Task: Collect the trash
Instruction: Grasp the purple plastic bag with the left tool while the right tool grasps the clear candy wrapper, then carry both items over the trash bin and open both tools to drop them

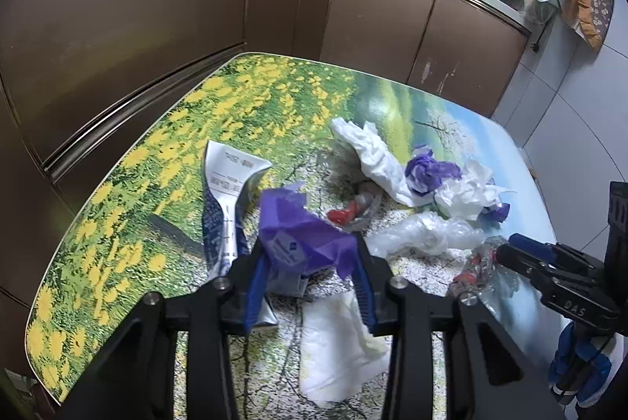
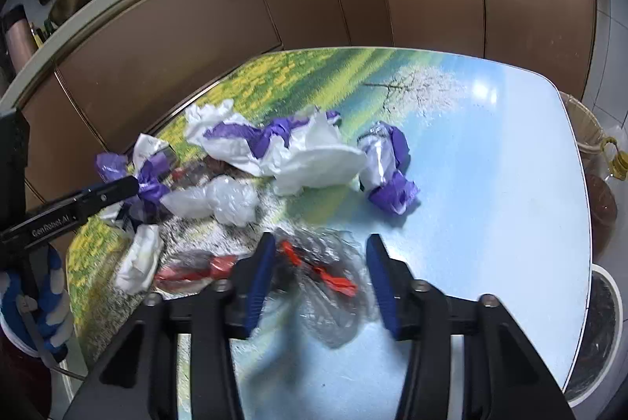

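- Left gripper [image 1: 310, 263] has its two blue-padded fingers closed against the sides of a purple wrapper [image 1: 302, 227]; the wrapper stands up between them, so I judge it is gripped and ready to be carried away.
- Right gripper [image 2: 318, 278] is spread wide, with a crumpled clear wrapper with red print [image 2: 322, 274] lying between the fingers. The pads do not touch it, so nothing is held; the wide opening probably serves to take the whole loose bundle at once.
- Landmark for all places is the large white tissue [image 2: 314, 157], which lies about the middle of the printed tabletop [image 2: 490, 153].
- Touching this tissue on its counter side is a white and purple wrapper [image 2: 251, 137]; just beside it toward the blue end of the table is a purple and silver wrapper [image 2: 388, 168].
- Nearer to the person than the tissue is a clear plastic bag [image 2: 223, 200], and the right gripper's wrapper is nearer again.
- A flattened blue and white pouch [image 1: 225, 208] lies on the far side of the purple wrapper from the tissue, over the yellow flowers.
- A bin [image 2: 600, 325] stands well apart from the tissue, below the table edge; I judge the trash goes there, and most pieces are not yet collected.
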{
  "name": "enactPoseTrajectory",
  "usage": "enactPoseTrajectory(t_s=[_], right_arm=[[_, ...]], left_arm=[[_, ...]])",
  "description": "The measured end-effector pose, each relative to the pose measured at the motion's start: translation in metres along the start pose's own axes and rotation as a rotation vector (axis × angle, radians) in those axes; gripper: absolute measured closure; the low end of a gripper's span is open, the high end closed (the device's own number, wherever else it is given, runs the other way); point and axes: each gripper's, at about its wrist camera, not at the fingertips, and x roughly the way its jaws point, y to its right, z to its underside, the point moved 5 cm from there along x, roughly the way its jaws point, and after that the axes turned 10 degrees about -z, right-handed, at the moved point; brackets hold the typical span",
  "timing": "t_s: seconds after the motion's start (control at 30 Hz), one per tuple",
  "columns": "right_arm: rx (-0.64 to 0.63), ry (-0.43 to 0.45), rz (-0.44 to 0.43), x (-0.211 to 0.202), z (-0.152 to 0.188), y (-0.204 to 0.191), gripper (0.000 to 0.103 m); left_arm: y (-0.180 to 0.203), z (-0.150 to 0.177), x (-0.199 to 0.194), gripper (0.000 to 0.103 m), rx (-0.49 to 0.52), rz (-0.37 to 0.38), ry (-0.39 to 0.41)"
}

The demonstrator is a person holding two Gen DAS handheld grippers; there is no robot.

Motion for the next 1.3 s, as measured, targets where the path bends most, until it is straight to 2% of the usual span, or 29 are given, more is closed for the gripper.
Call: enactPoseTrajectory(t_s=[0.13,0.2,0.3,0.8,1.3], right_arm=[[0.002,-0.028,0.009,0.004,0.008,0.004,0.076],[0.000,-0.036,0.011,0.005,0.011,0.005,0.087],[-0.002,-0.039,0.013,0.004,0.013,0.004,0.095],[-0.027,0.030,0.025,-0.045,0.022,-0.012,0.099],[-0.051,0.169,0.045,-0.120,0.021,-0.040,0.099]], left_arm=[[0.003,0.002,-0.001,0.076,0.008,0.010,0.002],[0.004,0.001,-0.002,0.077,0.007,0.013,0.010],[0.004,-0.001,-0.006,0.084,0.007,0.026,0.018],[0.004,-0.009,-0.048,0.085,-0.001,0.081,0.095],[0.007,-0.013,-0.113,0.085,0.020,0.090,0.191]])
